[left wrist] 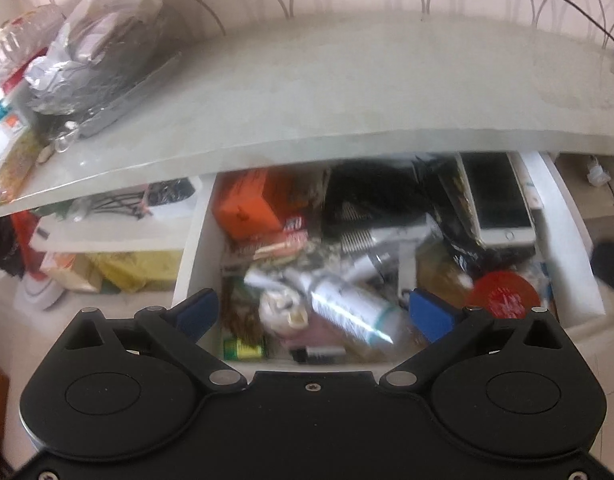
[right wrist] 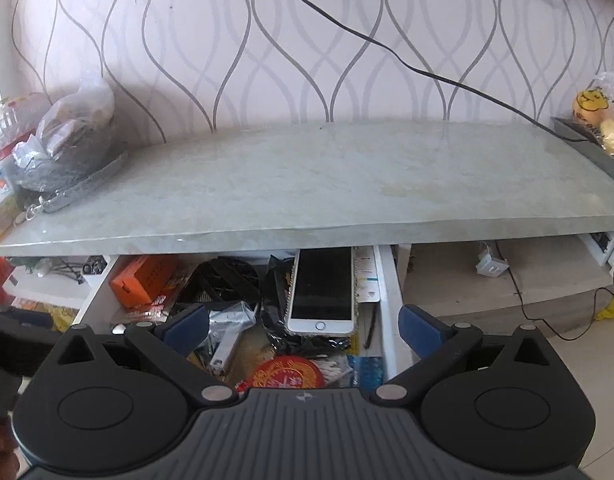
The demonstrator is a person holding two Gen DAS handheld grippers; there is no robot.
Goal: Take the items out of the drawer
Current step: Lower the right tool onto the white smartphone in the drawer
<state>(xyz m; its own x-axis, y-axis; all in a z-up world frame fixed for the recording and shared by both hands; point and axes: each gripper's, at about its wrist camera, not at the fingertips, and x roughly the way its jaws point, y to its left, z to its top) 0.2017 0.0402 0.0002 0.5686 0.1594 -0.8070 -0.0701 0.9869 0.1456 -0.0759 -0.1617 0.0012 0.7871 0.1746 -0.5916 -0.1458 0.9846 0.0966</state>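
A white drawer (left wrist: 191, 240) (right wrist: 389, 292) stands pulled out under a pale stone top, crammed with clutter. In it lie an orange box (left wrist: 247, 204) (right wrist: 141, 280), a white phone (left wrist: 499, 200) (right wrist: 321, 292), a red round lid (left wrist: 503, 294) (right wrist: 289, 374), a white tube (left wrist: 351, 312) and a black comb (left wrist: 355, 224). My left gripper (left wrist: 313, 312) hangs open just above the drawer's front part, over the tube. My right gripper (right wrist: 303, 326) is open too, above the drawer's right side, with the phone between its blue pads and nothing held.
The stone top (left wrist: 327, 92) (right wrist: 307, 184) overhangs the drawer's back. On its left end sit foil and plastic bags (left wrist: 87, 52) (right wrist: 67, 140). A black cable (right wrist: 387, 48) runs across the wall. A white plug (right wrist: 492, 266) lies on the lower shelf to the right.
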